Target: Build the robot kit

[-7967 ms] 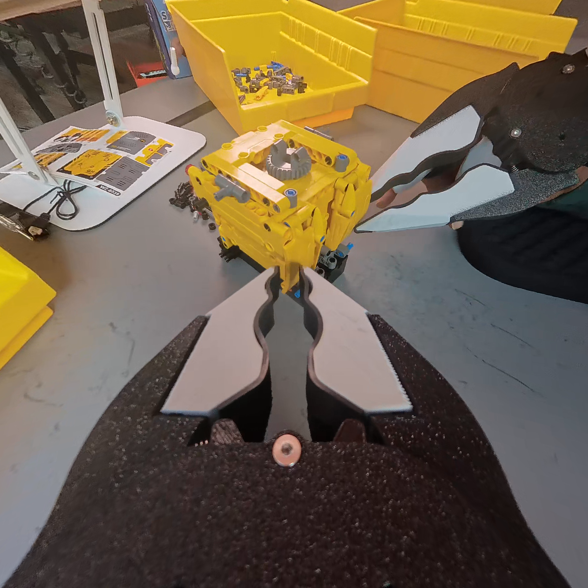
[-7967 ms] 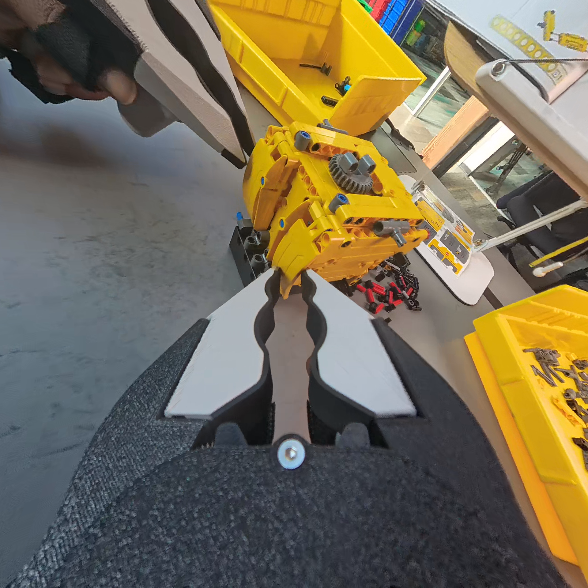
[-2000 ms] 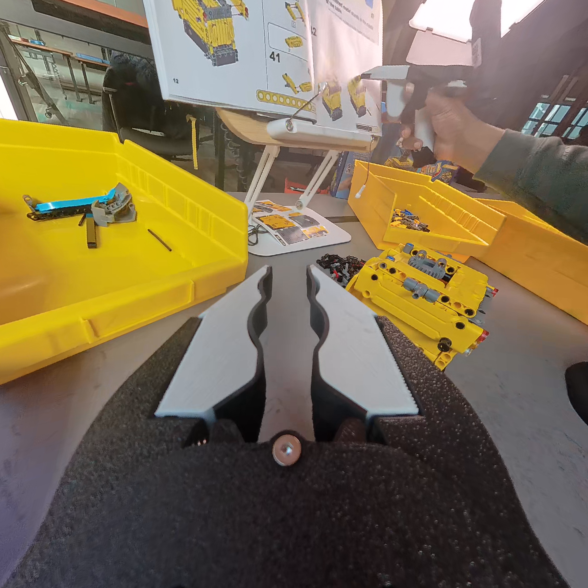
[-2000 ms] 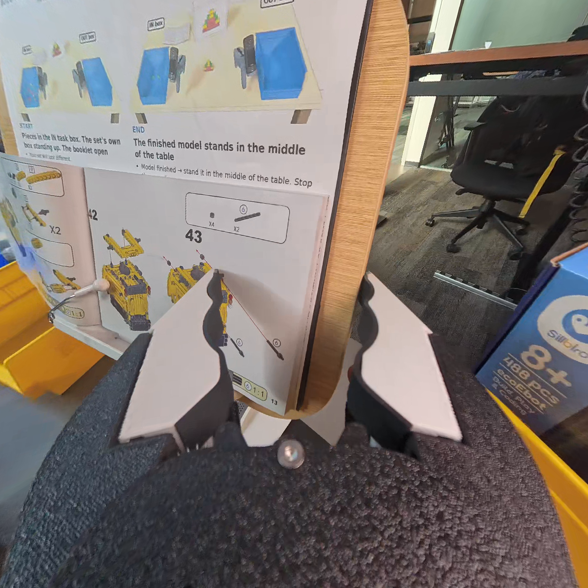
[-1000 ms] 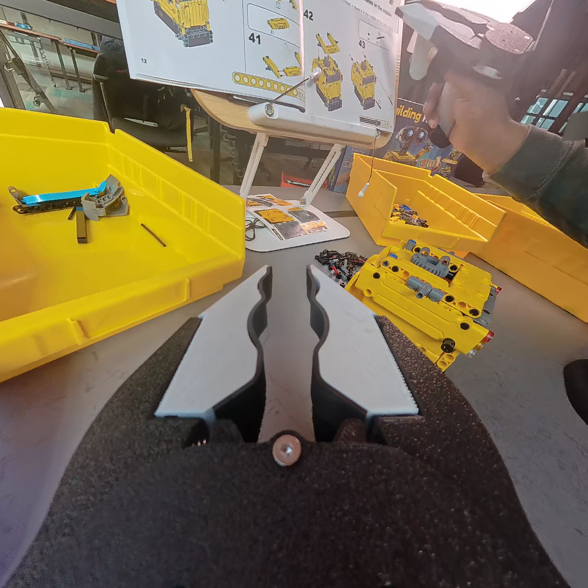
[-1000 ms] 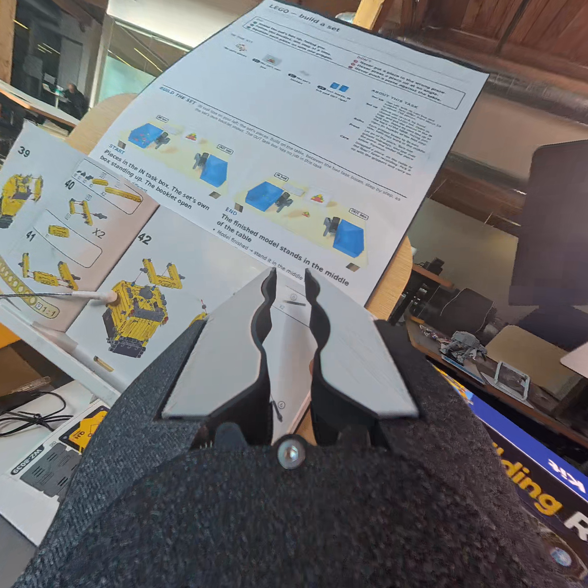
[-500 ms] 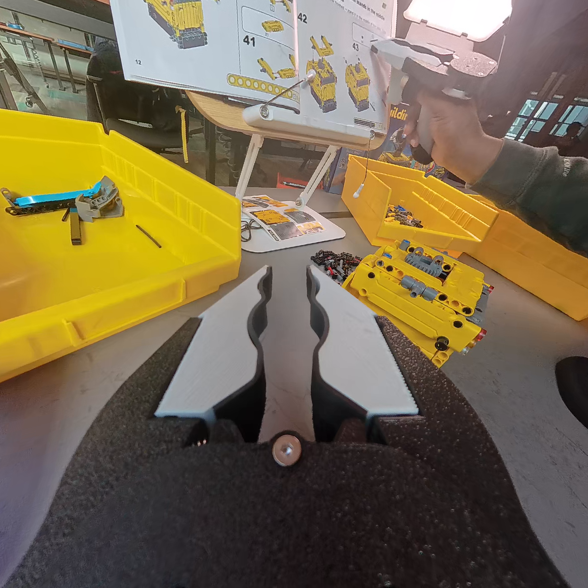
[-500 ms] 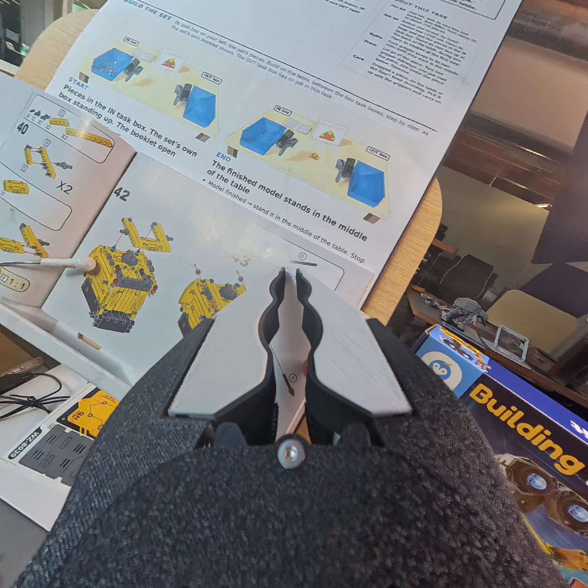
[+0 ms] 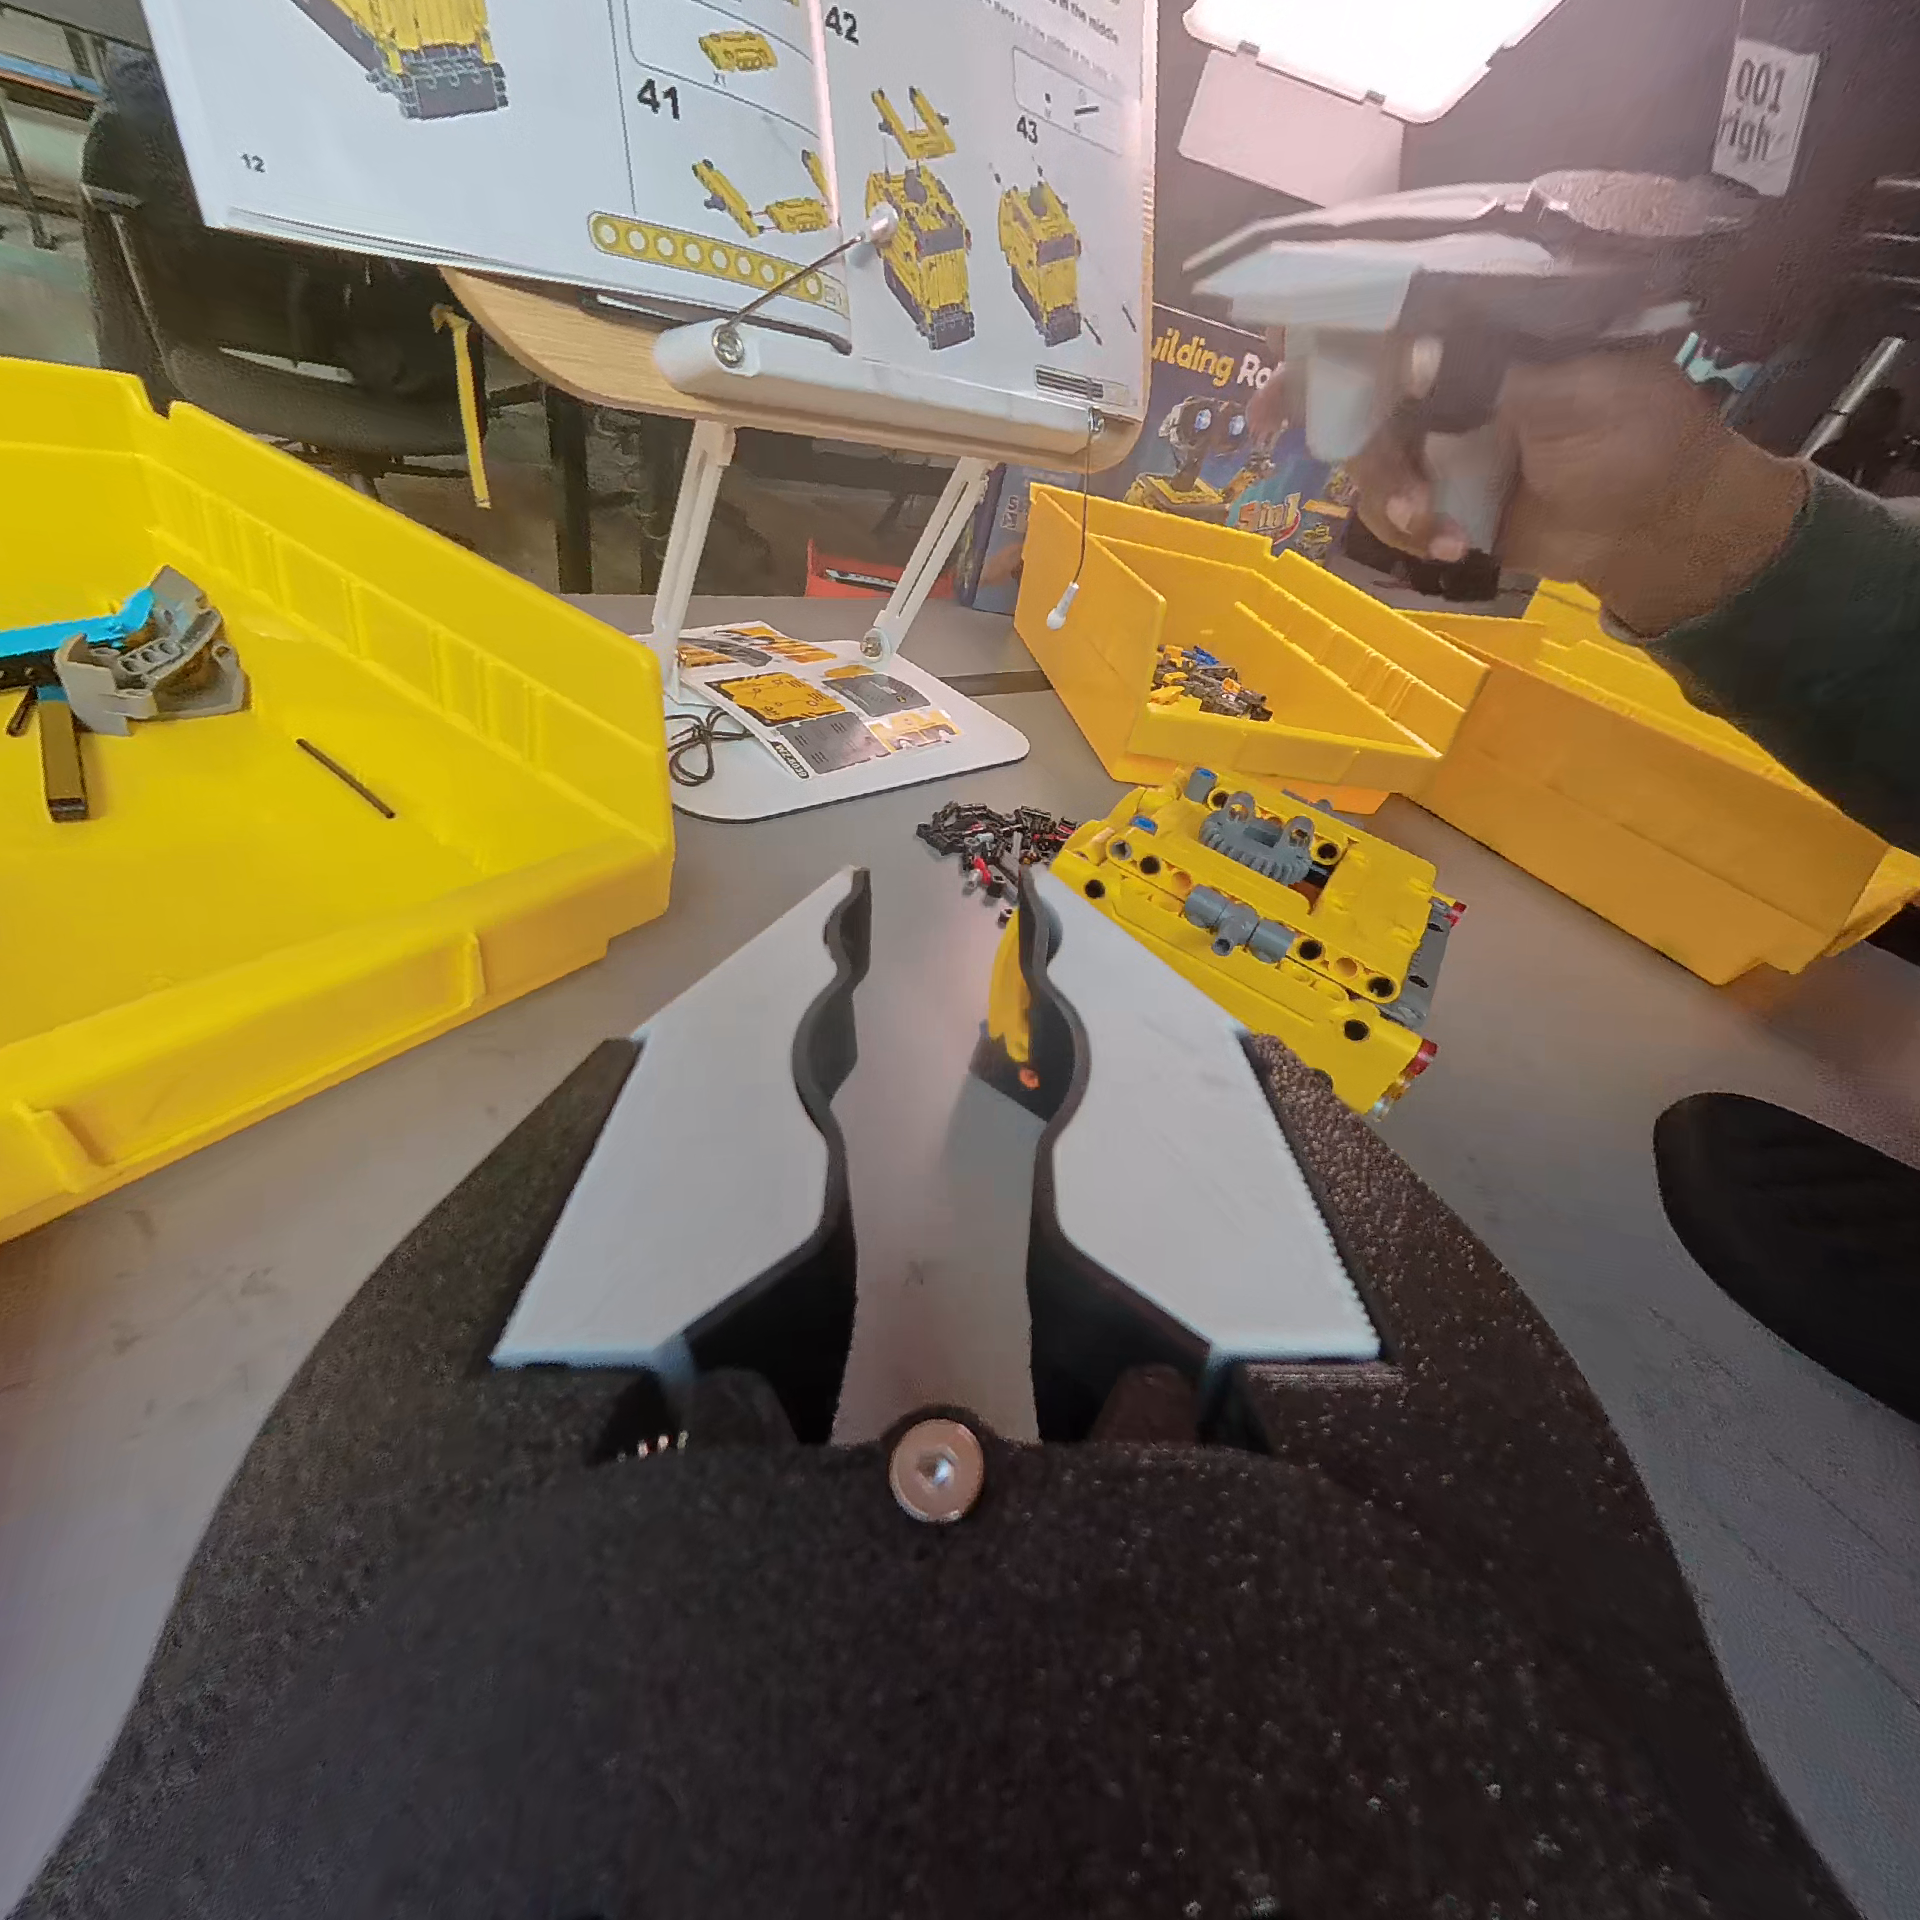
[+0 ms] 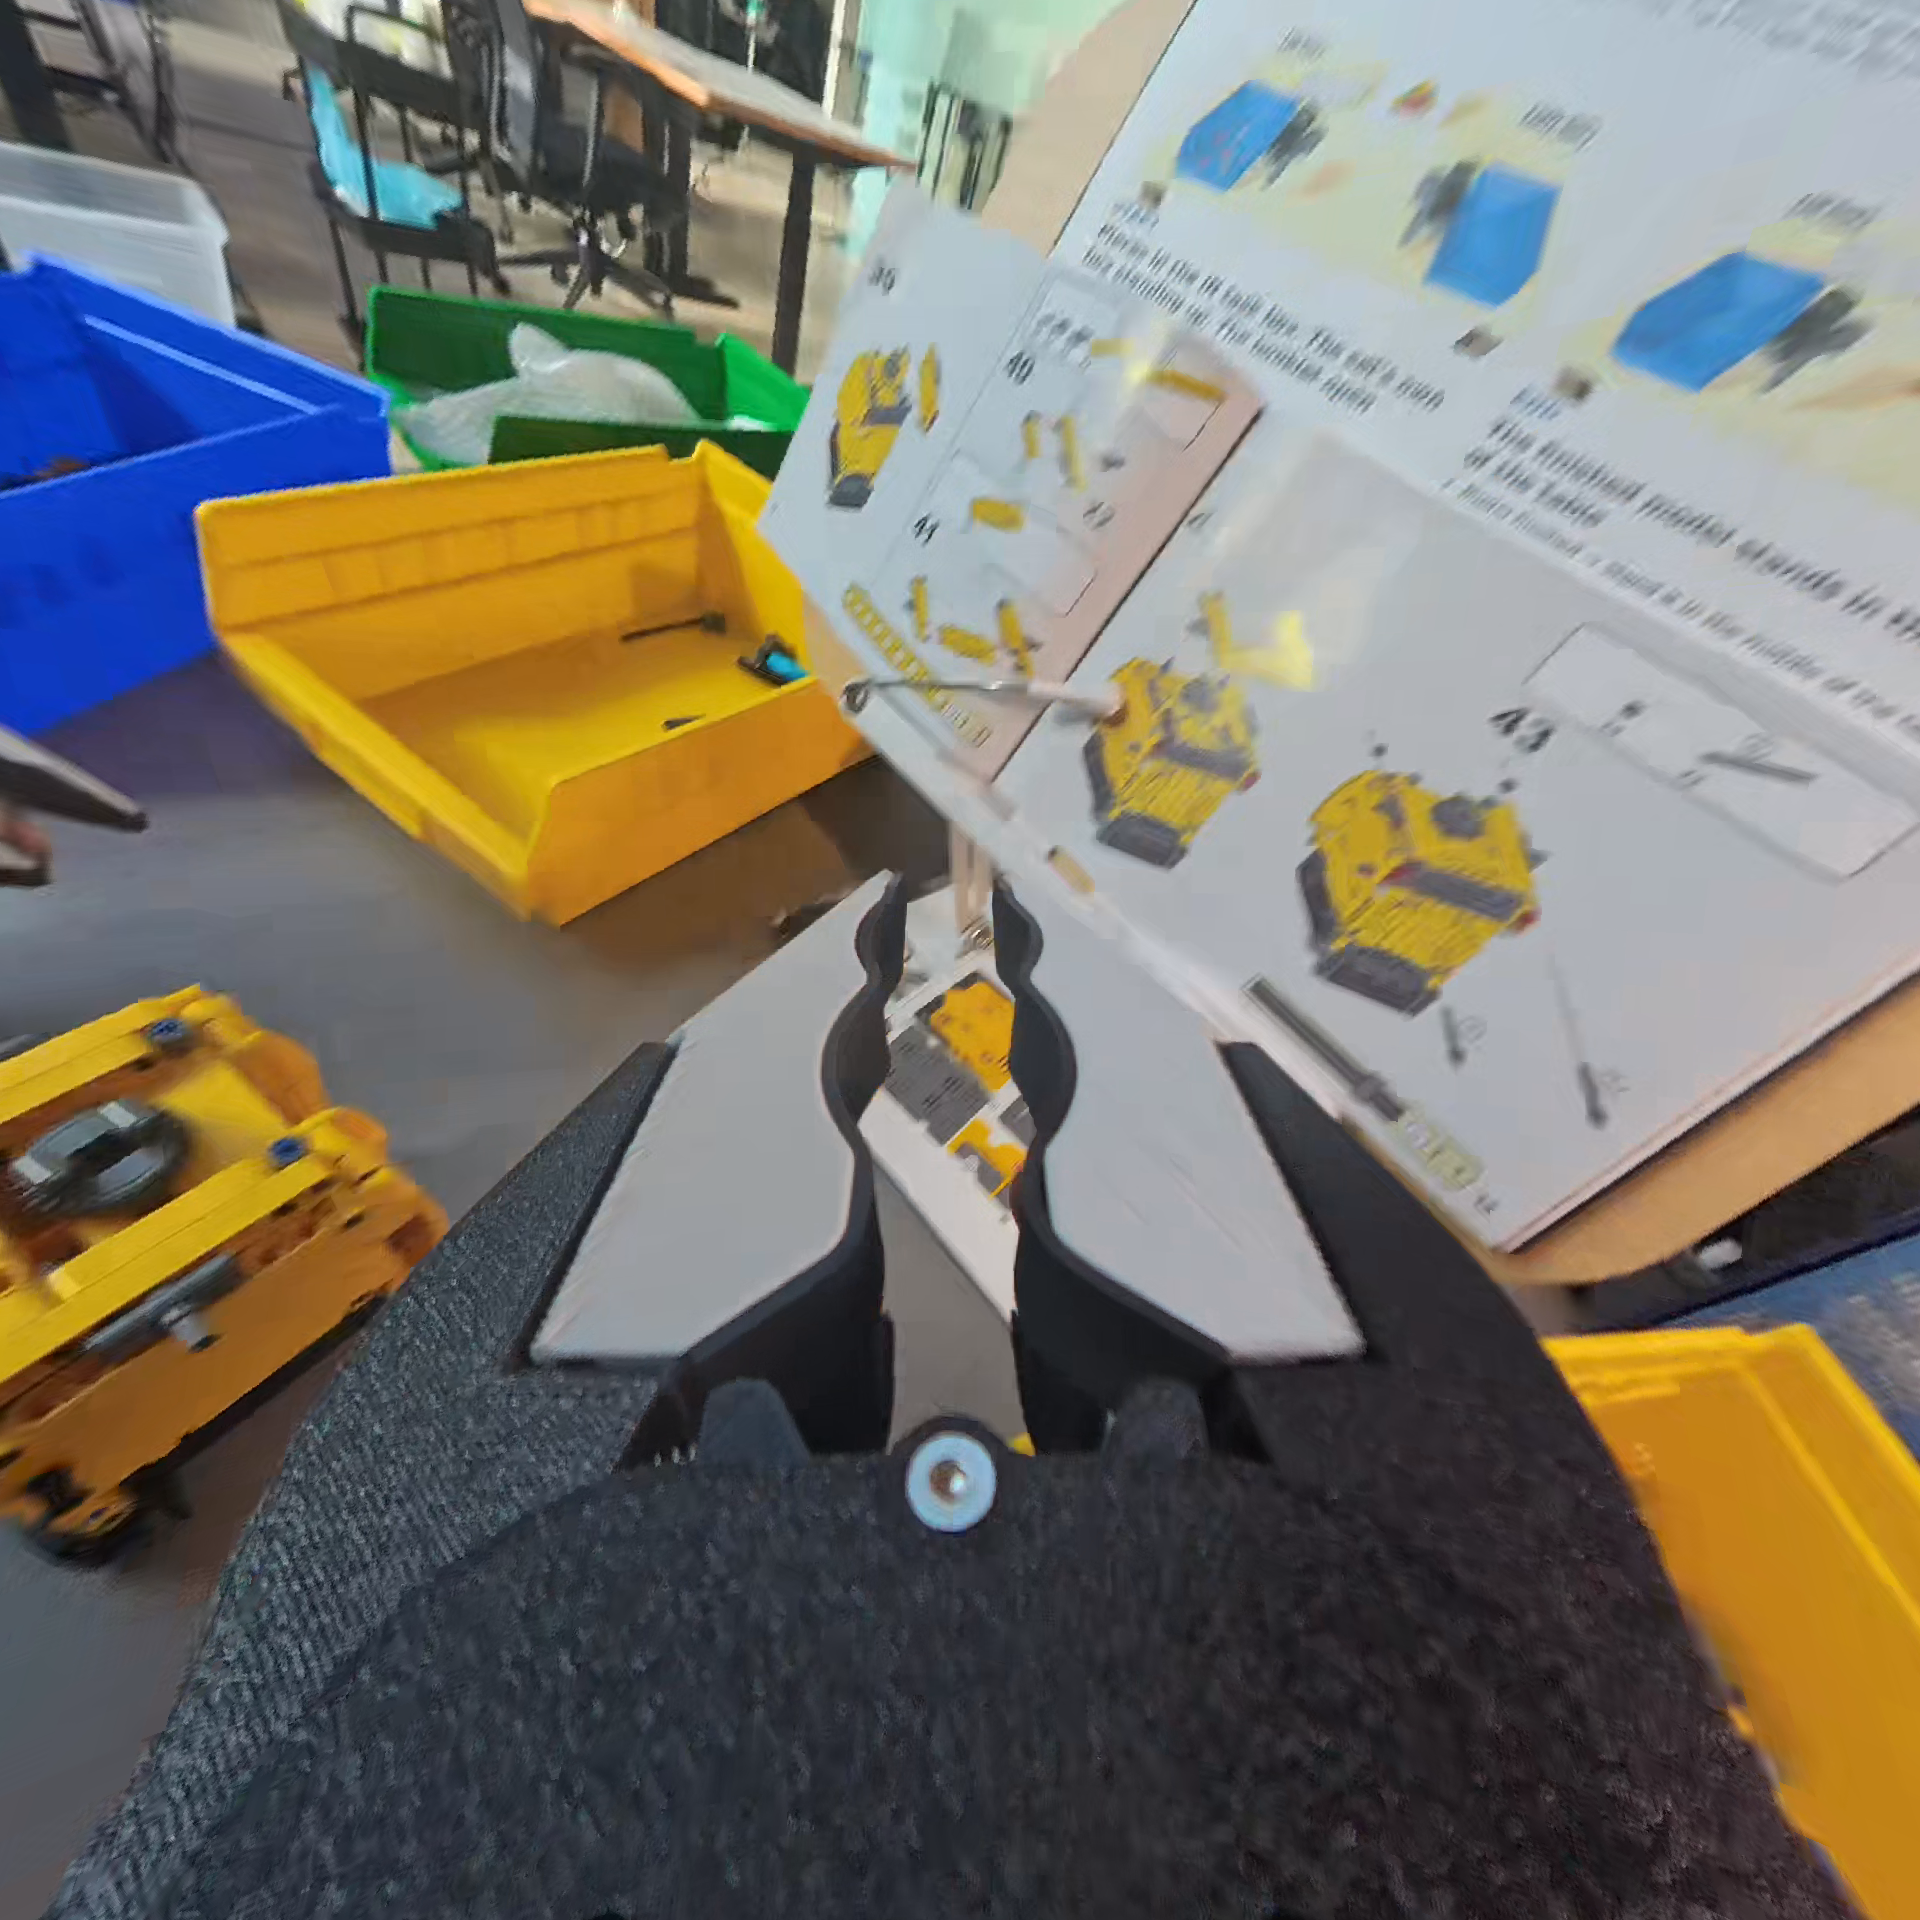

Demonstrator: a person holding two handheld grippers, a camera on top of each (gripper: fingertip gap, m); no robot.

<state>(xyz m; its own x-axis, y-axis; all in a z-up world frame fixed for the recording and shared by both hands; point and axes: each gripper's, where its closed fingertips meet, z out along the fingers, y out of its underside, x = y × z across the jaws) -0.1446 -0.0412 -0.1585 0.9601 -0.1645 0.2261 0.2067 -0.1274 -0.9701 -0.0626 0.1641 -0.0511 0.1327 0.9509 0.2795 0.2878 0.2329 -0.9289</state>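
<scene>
Fingers of the left gripper (image 9: 940,914) stand slightly parted and hold nothing, low over the grey table (image 9: 260,1299) at frame centre; just right of their tips lies the yellow brick model (image 9: 1247,925), with loose small parts (image 9: 987,831) behind it; a yellow bin (image 9: 312,831) fills the left side; the booklet stand (image 9: 831,364) rises at top centre; the right gripper (image 10: 945,904), blurred, is raised before the open instruction booklet (image 10: 1455,727) at right of its frame, jaws narrowly apart and empty.
</scene>
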